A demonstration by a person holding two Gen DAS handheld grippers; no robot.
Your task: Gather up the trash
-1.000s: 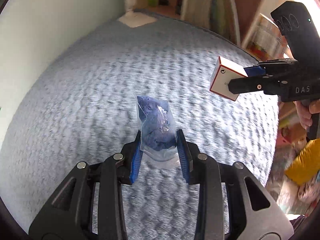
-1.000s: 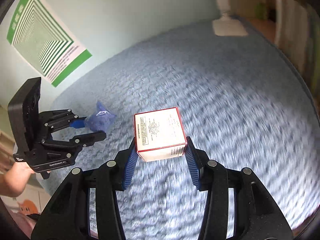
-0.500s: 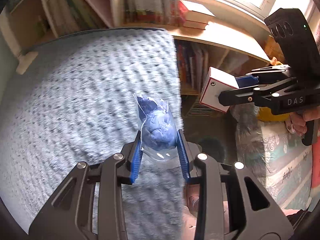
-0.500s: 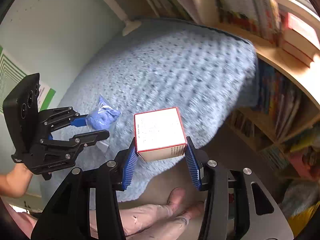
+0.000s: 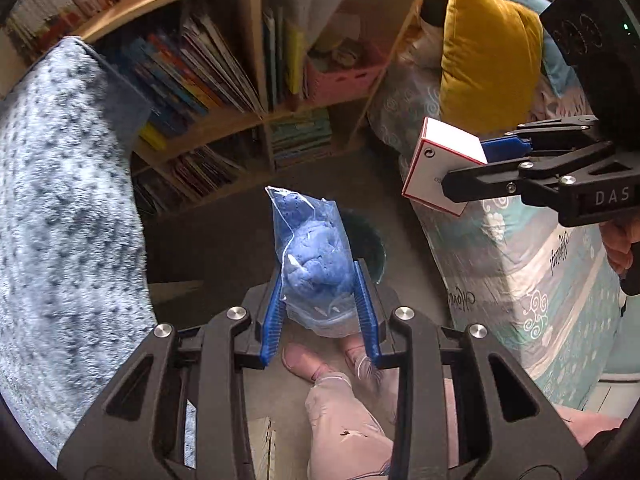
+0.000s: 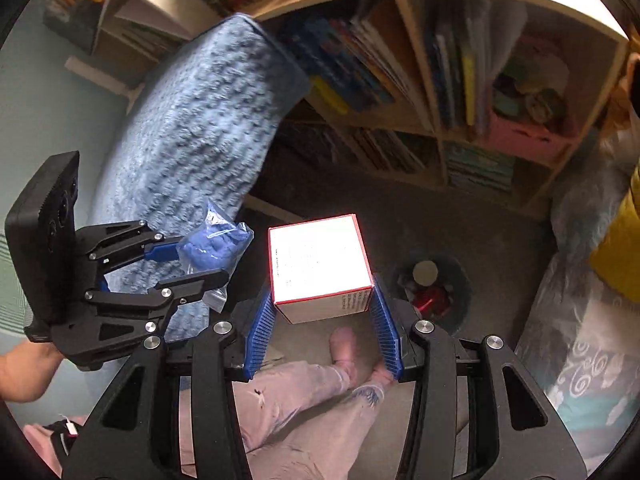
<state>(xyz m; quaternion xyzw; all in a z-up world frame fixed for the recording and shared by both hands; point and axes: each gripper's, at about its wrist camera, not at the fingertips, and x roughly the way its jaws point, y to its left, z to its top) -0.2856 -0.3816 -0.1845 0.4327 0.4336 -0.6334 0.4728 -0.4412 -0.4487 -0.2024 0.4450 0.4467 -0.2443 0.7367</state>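
Flanking grey floor (image 6: 500, 220): bookshelf (image 6: 460, 80), blue blanket (image 6: 200, 120).

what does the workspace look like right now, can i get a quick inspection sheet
surface: grey floor, partly shadowed
job's things: plastic bag of blue material; white box with red edges; round bin on the floor, already holding trash
clutter: nothing seen loose on the floor
grippers: left gripper shut on the plastic bag; right gripper shut on the white box, both held above the floor
cables: nothing seen
surroundings: bookshelf, blue blanket, yellow cushion, person's feet
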